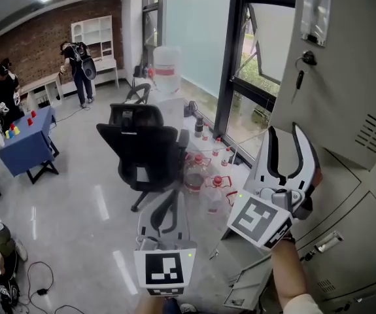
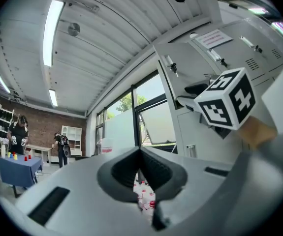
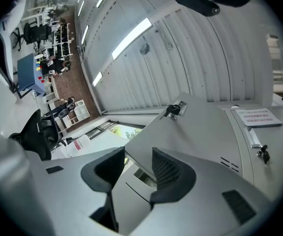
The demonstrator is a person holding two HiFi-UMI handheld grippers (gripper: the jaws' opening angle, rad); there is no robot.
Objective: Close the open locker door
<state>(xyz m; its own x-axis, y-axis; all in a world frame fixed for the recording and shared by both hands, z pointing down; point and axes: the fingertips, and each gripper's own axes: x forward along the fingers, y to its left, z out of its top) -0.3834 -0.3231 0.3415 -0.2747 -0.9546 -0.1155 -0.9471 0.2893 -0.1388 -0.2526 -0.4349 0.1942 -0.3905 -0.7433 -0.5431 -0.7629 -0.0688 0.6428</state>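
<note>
Right gripper [image 1: 284, 131] stands wide open, gripping nothing; the open locker door [image 1: 344, 77] hangs just ahead of its tips, key [image 1: 300, 77] dangling; left gripper [image 2: 140, 152] closed, empty.

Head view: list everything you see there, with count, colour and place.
locker door: one, grey, open, upper right
keys: one bunch, dark, in that door's lock
lockers: one bank, grey, lower right
office chair: one, black, centre floor
bottles: several, red-capped, floor by the window
water jug: one, pale with red label, behind the chair
table: one, blue, far left
people: at least two, dark clothes, far left background
left gripper: one, grey, jaws together, bottom centre
right gripper: one, grey, jaws apart, before the door
</note>
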